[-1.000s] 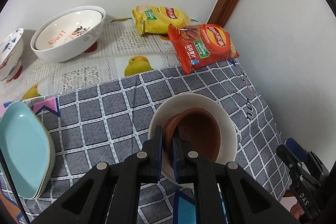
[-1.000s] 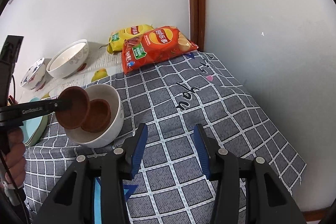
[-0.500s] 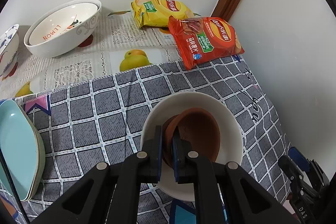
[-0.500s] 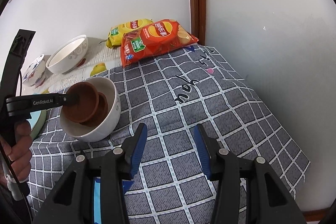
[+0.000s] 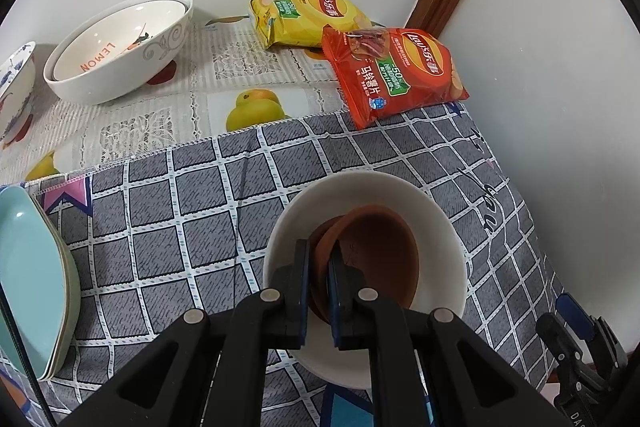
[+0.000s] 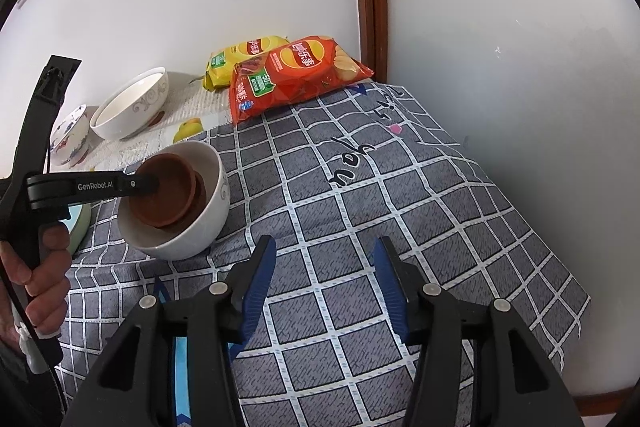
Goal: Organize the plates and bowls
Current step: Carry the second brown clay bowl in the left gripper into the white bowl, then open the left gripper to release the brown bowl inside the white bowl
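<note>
Fingers of the left hand-held gripper point(image 5: 319, 273) pinch the near rim of a brown bowl point(image 5: 372, 255), tilted inside a white bowl point(image 5: 440, 227); a second brown bowl point(image 6: 200, 193) lies under it in the same white bowl. The right hand-held gripper point(image 6: 324, 283) hovers over the checked grey cloth point(image 6: 400, 227) with its blue-padded jaws wide apart and nothing between them, just right of the white bowl. On the left edge of the cloth sits a stack of pale turquoise plates point(image 5: 28, 267). Beyond the cloth, on the fruit-print tabletop point(image 5: 160, 115), a large white bowl point(image 5: 120, 47) holds another bowl marked "LEMON", with a blue-patterned bowl point(image 5: 14, 87) at its left. A red chip bag point(image 5: 392, 71) overlaps the cloth's far edge, and a yellow chip bag point(image 5: 304, 19) lies behind it near the wall.
</note>
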Action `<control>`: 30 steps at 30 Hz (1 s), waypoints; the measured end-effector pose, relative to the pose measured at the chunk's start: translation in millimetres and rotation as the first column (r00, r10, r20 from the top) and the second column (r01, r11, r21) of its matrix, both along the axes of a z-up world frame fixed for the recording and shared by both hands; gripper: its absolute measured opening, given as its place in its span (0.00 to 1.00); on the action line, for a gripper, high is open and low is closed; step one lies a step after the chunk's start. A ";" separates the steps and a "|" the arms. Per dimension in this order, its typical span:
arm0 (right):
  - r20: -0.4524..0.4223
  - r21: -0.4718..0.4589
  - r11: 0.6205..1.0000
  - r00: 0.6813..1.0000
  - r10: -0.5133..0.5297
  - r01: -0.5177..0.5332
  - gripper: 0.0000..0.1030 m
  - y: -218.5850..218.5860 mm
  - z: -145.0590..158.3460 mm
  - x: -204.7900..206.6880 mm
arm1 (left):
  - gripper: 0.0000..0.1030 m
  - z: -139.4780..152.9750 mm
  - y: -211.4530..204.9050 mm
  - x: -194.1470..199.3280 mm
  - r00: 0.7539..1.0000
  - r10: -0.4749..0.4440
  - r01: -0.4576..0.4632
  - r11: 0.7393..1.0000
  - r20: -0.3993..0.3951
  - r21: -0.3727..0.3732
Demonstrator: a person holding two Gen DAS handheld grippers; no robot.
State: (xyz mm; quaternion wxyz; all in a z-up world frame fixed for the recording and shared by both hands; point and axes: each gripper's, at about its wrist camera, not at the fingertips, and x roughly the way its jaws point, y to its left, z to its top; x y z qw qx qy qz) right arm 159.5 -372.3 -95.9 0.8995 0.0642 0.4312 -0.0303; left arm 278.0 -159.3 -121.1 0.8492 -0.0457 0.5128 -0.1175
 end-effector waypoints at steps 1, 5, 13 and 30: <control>-0.002 0.002 1.000 1.000 0.000 0.000 0.49 -0.1 -0.5 -0.3 | 0.08 -0.6 0.0 0.6 1.000 0.001 -0.001 1.000 -0.001 -0.002; -0.007 0.002 1.000 1.000 0.001 -0.001 0.49 0.4 -1.8 -1.6 | 0.08 -2.9 0.0 2.6 1.000 -0.002 0.002 1.000 -0.007 -0.012; -0.019 0.007 1.000 1.000 -0.005 0.005 0.49 -1.1 -5.0 -2.4 | 0.09 -4.2 2.9 4.3 1.000 -0.002 0.001 0.999 -0.013 -0.037; -0.025 0.007 1.000 1.000 0.009 -0.009 0.50 6.3 -1.2 -0.1 | 0.18 2.5 2.5 -2.0 0.999 -0.039 0.039 0.998 -0.016 -0.052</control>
